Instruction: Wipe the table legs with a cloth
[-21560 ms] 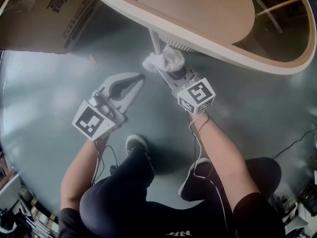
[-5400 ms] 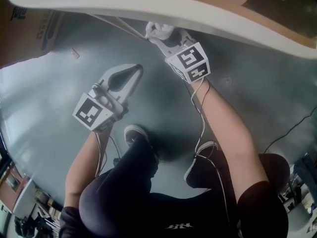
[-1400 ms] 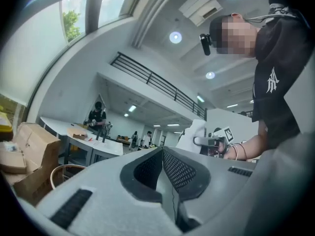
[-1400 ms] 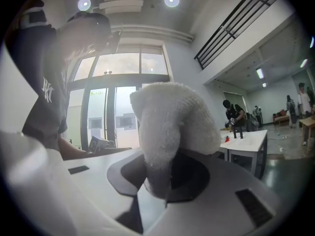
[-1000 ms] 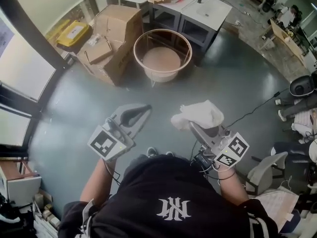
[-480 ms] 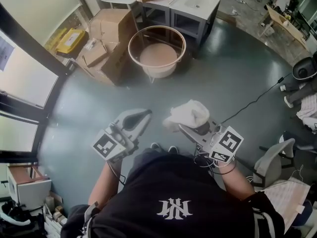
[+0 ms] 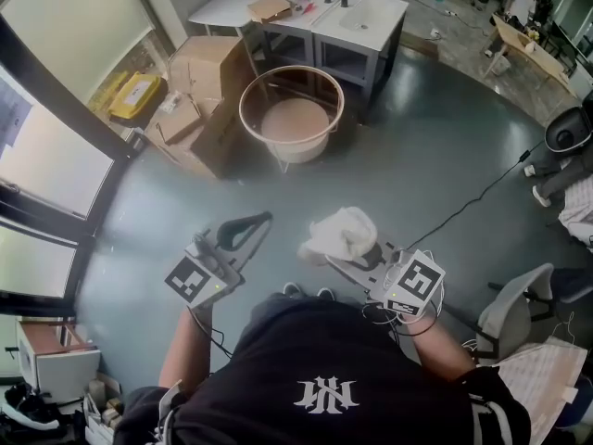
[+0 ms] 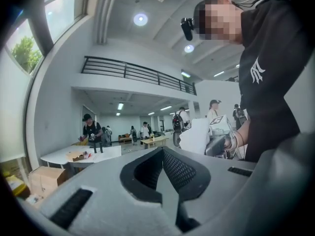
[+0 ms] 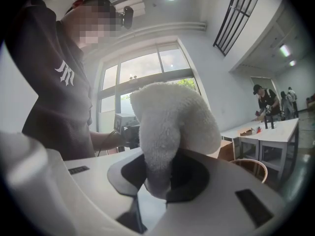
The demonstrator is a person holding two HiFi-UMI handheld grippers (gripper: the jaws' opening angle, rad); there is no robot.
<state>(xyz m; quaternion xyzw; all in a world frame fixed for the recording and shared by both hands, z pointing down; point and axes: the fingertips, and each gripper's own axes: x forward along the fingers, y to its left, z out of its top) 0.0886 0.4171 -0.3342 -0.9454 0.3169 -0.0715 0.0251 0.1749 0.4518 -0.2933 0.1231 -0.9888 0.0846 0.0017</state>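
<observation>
The round wooden table [image 7: 290, 112] with a raised rim stands on the grey floor, well ahead of both grippers. My right gripper [image 7: 326, 254] is shut on a white fluffy cloth [image 7: 341, 233], which bulges up out of the jaws [image 9: 170, 127]. It is held in the air, far from the table and its legs. My left gripper [image 7: 262, 220] is shut with nothing in it, level with the right one and to its left. In the left gripper view the jaws meet [image 8: 162, 154], and the cloth [image 8: 197, 136] shows beyond them. The table's rim [image 9: 248, 167] shows low at the right in the right gripper view.
Cardboard boxes [image 7: 199, 100] sit left of the round table. White desks [image 7: 315, 12] stand behind it. A black cable [image 7: 482, 193] runs over the floor at the right, near a grey chair [image 7: 514, 309]. People stand at the far desks [image 8: 91, 132].
Seconds ago the cloth was against a leg under the tabletop. Now the person stands back from the table. Over the last second both grippers sank slightly in view; the left one rolled onto its side.
</observation>
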